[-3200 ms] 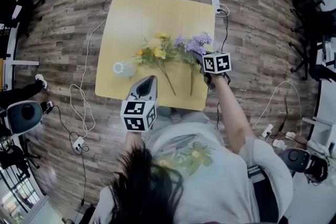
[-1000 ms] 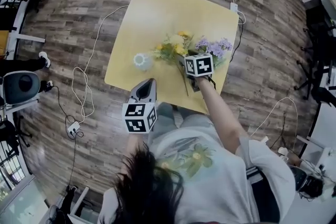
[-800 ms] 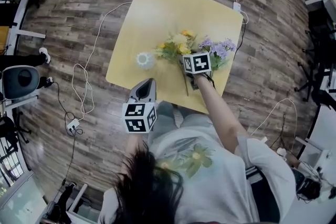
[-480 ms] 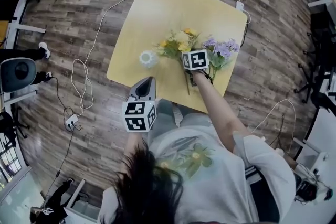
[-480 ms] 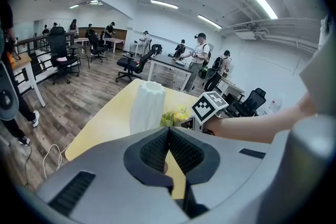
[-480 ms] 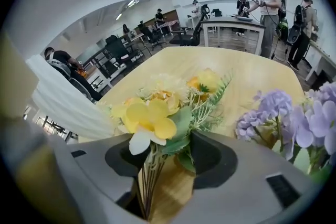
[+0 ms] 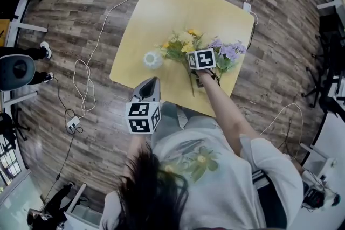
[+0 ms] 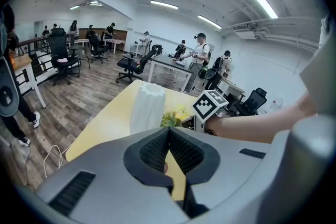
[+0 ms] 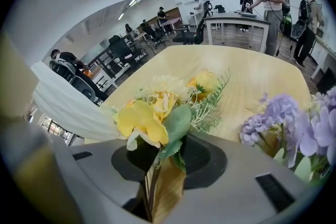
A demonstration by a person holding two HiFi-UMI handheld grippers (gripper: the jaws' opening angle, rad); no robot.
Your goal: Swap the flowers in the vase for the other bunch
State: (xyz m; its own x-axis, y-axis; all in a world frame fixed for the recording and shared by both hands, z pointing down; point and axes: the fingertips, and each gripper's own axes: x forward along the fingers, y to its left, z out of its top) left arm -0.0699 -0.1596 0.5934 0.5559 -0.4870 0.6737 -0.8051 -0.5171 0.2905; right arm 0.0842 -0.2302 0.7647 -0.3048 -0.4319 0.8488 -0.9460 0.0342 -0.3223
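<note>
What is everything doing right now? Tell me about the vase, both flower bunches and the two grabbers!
vase: standing upright, empty.
yellow flowers: lying flat on the table.
purple flowers: lying flat beside them, not held.
left gripper: shut, holding nothing.
right gripper: jaws closing, the yellow flowers' stems between them, not pinched yet.

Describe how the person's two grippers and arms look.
The left gripper and right gripper are grey shells with dark pads, each carrying a white cube of black square markers. The right one's jaws are closing, yellow flower stems between them. The person wears a white short-sleeved T-shirt with a flower print.
</note>
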